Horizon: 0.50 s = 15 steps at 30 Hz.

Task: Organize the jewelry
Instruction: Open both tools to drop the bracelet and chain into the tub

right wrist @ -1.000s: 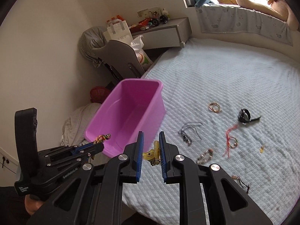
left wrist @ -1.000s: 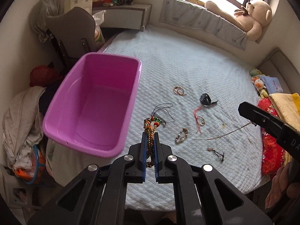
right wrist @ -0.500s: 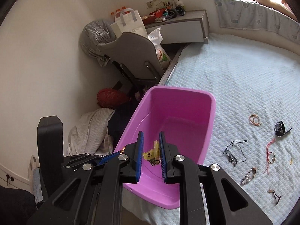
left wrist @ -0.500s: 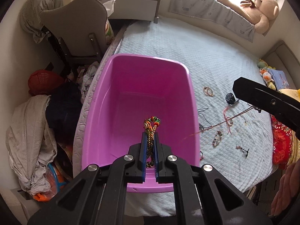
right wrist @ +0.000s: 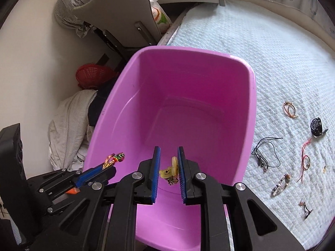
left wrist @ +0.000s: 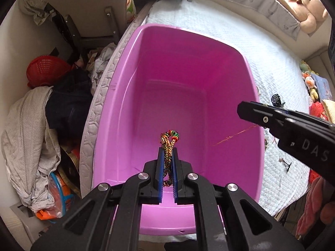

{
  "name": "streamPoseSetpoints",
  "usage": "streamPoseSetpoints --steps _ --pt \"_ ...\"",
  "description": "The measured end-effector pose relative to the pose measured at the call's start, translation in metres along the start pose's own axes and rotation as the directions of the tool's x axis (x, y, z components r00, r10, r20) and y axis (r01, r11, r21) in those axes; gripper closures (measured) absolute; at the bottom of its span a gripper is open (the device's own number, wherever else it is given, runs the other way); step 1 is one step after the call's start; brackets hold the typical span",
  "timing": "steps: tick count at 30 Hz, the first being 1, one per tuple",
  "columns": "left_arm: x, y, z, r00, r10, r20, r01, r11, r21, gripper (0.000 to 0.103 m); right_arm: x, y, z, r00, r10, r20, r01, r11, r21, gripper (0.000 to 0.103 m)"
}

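An empty pink tub stands on the bed's left edge, and both grippers hang over its near end. My left gripper is shut on a braided multicolour bracelet, which sticks out past the tips. In the right wrist view my right gripper is shut on a yellow bear charm, which sits against the right pad. From the right gripper a thin chain trails into the tub. The left gripper and its bracelet show at lower left.
On the light blue bedspread right of the tub lie a black cord necklace, a watch, gold hoops, a red string and a beaded bracelet. A grey chair, red basket and clothes pile stand left of the bed.
Both grippers have swung left from over the bedspread to above the pink tub and come lower. Each keeps its hold: the left on the bracelet, the right on the bear charm.
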<state>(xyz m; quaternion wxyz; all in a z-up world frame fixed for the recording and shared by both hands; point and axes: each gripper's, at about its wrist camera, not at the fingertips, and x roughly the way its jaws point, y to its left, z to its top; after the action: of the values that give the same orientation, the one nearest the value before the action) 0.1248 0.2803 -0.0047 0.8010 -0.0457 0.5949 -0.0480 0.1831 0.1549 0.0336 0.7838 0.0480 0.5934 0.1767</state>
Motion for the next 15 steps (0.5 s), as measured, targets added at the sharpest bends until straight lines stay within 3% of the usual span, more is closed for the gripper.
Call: streamPoseSetpoints --steps 2,3,5,7,9,15 --pt "0.005 0.0 0.002 1.0 0.009 -0.016 -0.009 1.0 0.001 0.092 0.008 -0.003 0.001 1.0 -0.014 -0.018 0.014 1.0 0.005 0.087" --pt "0.005 0.001 0.003 1.0 0.013 -0.016 -0.013 1.0 0.0 0.085 0.01 -0.004 0.002 0.999 -0.018 -0.028 0.018 1.0 0.011 0.083" --pt "0.003 0.002 0.003 1.0 0.023 -0.002 -0.023 1.0 0.004 0.064 0.009 -0.008 0.001 0.999 -0.032 -0.037 0.032 0.999 0.018 0.064" --pt "0.0 0.004 0.002 0.999 0.044 0.018 -0.044 0.999 0.004 0.037 0.007 -0.01 0.001 0.999 -0.043 -0.023 0.044 0.999 0.016 0.055" --pt "-0.002 0.007 0.002 0.999 0.047 0.025 -0.047 0.999 -0.004 0.031 0.006 -0.01 0.001 0.999 -0.053 -0.013 0.053 0.999 0.009 0.055" --pt "-0.004 0.013 0.003 0.998 0.058 0.006 -0.058 0.998 -0.028 0.03 -0.003 -0.017 -0.005 0.999 -0.054 -0.008 0.054 0.998 0.025 0.052"
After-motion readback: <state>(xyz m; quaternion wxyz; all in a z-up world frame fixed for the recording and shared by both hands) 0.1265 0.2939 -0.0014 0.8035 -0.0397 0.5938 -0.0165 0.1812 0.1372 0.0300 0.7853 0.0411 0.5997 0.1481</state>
